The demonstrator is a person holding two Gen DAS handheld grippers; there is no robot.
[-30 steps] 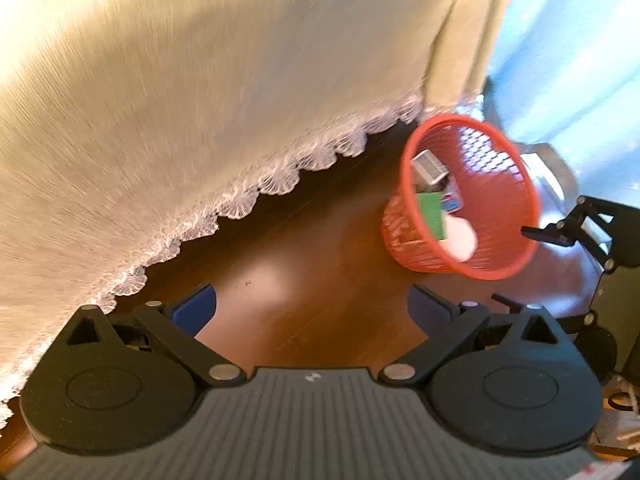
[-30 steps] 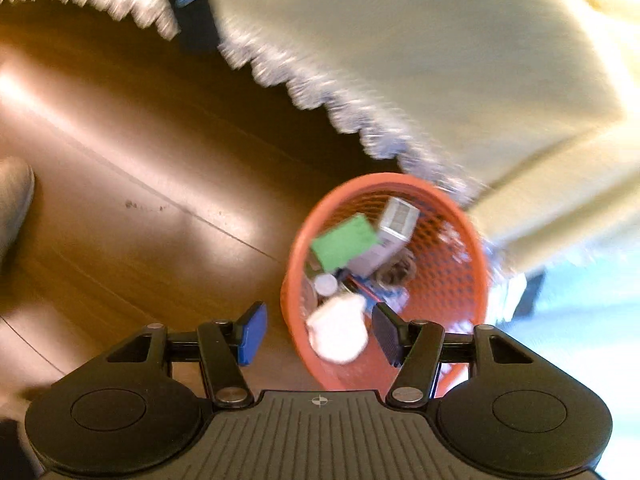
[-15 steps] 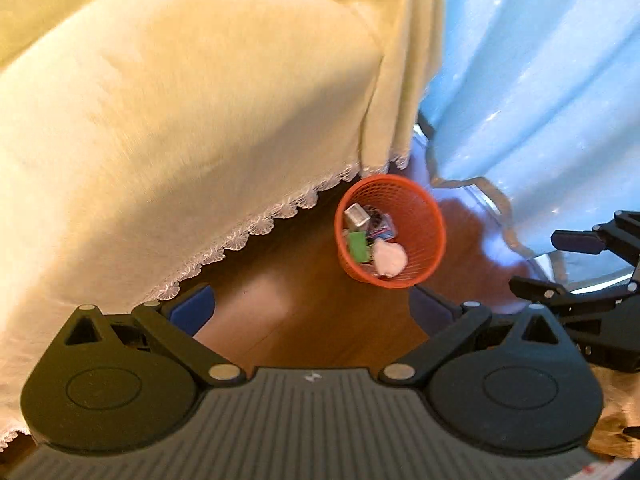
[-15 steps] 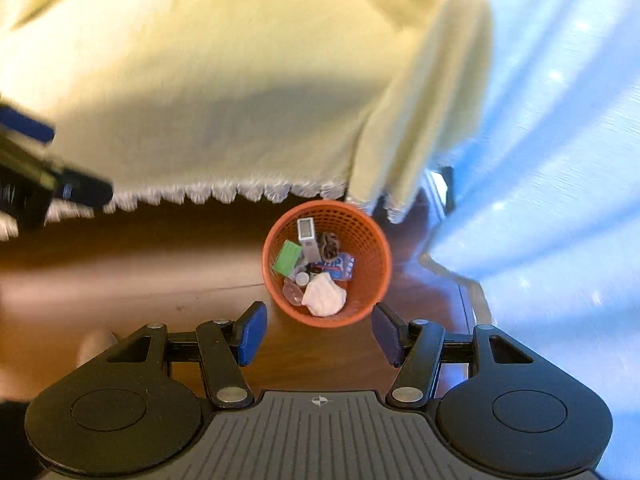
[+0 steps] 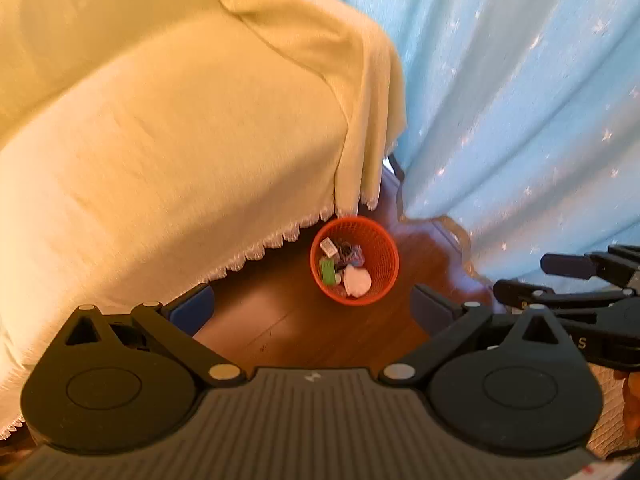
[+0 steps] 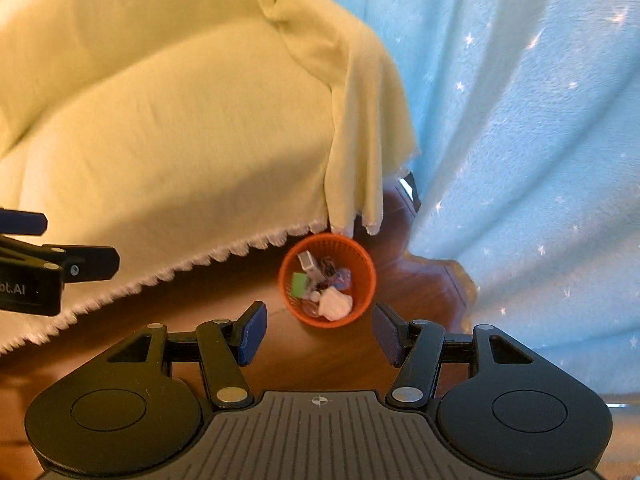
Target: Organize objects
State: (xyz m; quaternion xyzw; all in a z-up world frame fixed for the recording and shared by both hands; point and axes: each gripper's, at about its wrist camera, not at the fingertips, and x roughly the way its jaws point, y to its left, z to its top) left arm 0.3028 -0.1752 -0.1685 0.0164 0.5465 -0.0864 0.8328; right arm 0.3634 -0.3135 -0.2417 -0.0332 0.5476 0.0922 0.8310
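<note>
Both the left tongs (image 5: 312,304) and the right tongs (image 6: 318,334) hang spread and empty, high above the floor (image 5: 304,328). The orange basket (image 5: 386,276) stands below, beside the draped yellow cover (image 5: 180,140), holding a green item (image 5: 327,272) and white wad (image 5: 357,281). Sorting looks largely finished; nothing loose shows.

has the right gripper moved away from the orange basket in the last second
Yes. The right gripper has pulled up and back: the orange basket on the floor now looks far smaller and more of the blue curtain shows.

An orange mesh basket (image 5: 384,268) of small items stands on the brown wooden floor (image 5: 304,332).
</note>
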